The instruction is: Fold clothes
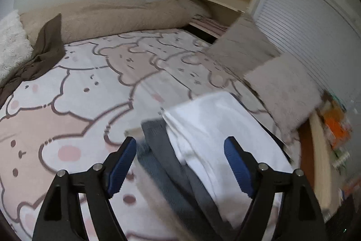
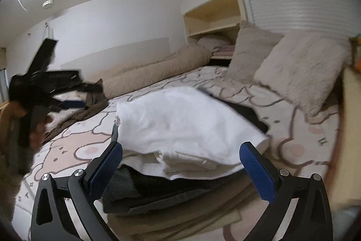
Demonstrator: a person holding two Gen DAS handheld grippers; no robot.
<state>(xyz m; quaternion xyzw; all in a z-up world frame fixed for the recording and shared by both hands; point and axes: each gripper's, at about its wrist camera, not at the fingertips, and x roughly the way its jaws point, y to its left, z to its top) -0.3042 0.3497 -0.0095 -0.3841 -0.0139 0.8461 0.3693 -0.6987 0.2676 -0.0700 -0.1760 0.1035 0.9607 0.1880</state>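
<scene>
The folded white garment (image 2: 180, 119) is lying on top of a stack of folded clothes (image 2: 158, 202) on the bed (image 2: 74, 150), toward the pillow end. Beneath it, dark grey and beige layers are showing at the near edge of the stack. A brown garment (image 1: 45, 46) is lying unfolded at the far side of the bed, against the rolled beige duvet (image 1: 126, 15); it appears to be the next item for folding.

The left gripper (image 1: 180, 164) is hovering above the near edge of the stack with its jaws standing apart; the blue pads (image 1: 121, 166) are pressing on nothing. The right gripper (image 2: 180, 171) is likewise standing wide, its pads on either side of the white garment's near edge but clear of the cloth. In the right wrist view, the left gripper is visible at the far left, near the brown garment, though blurred.

Handling judgement:

- The clothes are looking light, soft and limp. They are offering no stiffness, so any lifted edge is likely to sag and drag the layer beneath.
- The white garment is appearing thick and slightly bulging, which suggests several layers; a shallow pinch risks catching the top layer only and opening the fold.
- The brown garment is bunched. Taking hold at two separated points along a hem or at the shoulders, one gripper on each, should be spreading it flat before folding.
- A grip at a folded edge, taking in all layers, is advisable when shifting stacked items.

Two fluffy pillows (image 2: 300, 69) are leaning just beyond the stack.
</scene>
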